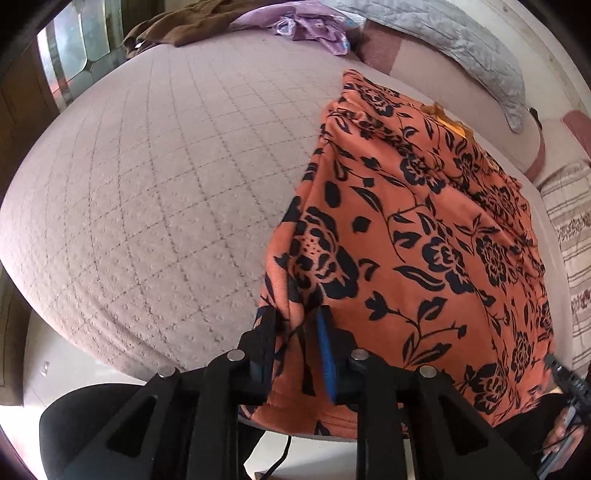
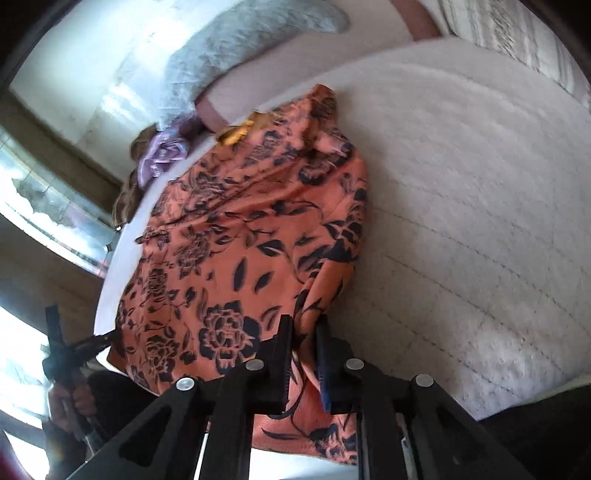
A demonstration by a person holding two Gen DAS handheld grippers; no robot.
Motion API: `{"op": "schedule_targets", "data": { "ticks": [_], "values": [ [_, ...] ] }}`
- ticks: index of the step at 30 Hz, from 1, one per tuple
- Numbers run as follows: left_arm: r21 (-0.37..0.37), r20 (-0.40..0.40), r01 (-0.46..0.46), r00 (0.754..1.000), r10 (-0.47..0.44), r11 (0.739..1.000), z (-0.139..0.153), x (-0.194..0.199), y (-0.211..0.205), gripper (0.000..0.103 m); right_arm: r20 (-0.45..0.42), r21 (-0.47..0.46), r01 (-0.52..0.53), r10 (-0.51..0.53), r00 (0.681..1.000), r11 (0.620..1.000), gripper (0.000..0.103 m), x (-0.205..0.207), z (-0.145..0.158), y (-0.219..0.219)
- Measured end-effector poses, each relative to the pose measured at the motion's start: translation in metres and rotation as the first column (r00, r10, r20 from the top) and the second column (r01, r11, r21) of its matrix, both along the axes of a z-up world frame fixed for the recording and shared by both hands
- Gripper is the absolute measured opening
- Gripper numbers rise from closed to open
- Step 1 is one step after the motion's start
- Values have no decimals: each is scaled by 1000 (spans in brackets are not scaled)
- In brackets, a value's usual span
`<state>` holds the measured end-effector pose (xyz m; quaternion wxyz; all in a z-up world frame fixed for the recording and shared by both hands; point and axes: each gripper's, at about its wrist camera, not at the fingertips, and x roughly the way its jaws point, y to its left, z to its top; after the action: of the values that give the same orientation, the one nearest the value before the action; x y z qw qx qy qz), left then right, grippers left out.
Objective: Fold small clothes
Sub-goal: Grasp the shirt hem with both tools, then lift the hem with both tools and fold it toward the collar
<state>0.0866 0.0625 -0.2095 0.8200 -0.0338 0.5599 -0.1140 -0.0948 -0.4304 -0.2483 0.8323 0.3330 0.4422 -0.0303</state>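
Orange cloth with black flowers (image 1: 424, 240) lies on the quilted bed (image 1: 155, 192); left tongs (image 1: 297, 317) and right tongs (image 2: 304, 328) each pinch its near edge. Purple cloth (image 1: 314, 26), brown cloth (image 1: 177, 29) and grey pillow (image 1: 461, 40) lie beyond.

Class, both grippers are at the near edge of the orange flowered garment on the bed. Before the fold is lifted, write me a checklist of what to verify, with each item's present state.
1. Left gripper has cloth between its pads: ok, a bunched corner of the orange garment is pinched.
2. Right gripper has cloth: ok, closed on the other near corner.
3. Both grips on the same edge: ok, each view shows the other gripper at the near hem.
4. Bed cover beside the garment free for folding: ok.
5. Purple cloth and brown cloth clear of the garment: ok, apart at the far end.
6. Layers caught evenly: cannot tell.
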Motion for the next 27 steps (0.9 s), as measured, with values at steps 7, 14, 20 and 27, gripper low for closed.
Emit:
{"op": "schedule_targets", "data": {
  "ticks": [7, 14, 20, 27],
  "values": [
    [-32, 21, 20, 1000, -20, 999, -2, 0, 1, 6, -64, -70, -76, 71, 995, 995, 34, 5, -13, 14],
    [28, 148, 70, 986, -73, 997, 33, -6, -5, 5, 75, -73, -120, 126, 989, 990, 11, 5, 17, 20],
    [95, 242, 80, 965, -101, 992, 60, -10, -19, 5, 243, -7, -95, 94, 965, 995, 11, 8, 47, 11],
    [189, 329, 104, 930, -163, 976, 79, -16, -36, 5, 111, -9, -135, 135, 985, 991, 11, 22, 25, 17]
  ]
}}
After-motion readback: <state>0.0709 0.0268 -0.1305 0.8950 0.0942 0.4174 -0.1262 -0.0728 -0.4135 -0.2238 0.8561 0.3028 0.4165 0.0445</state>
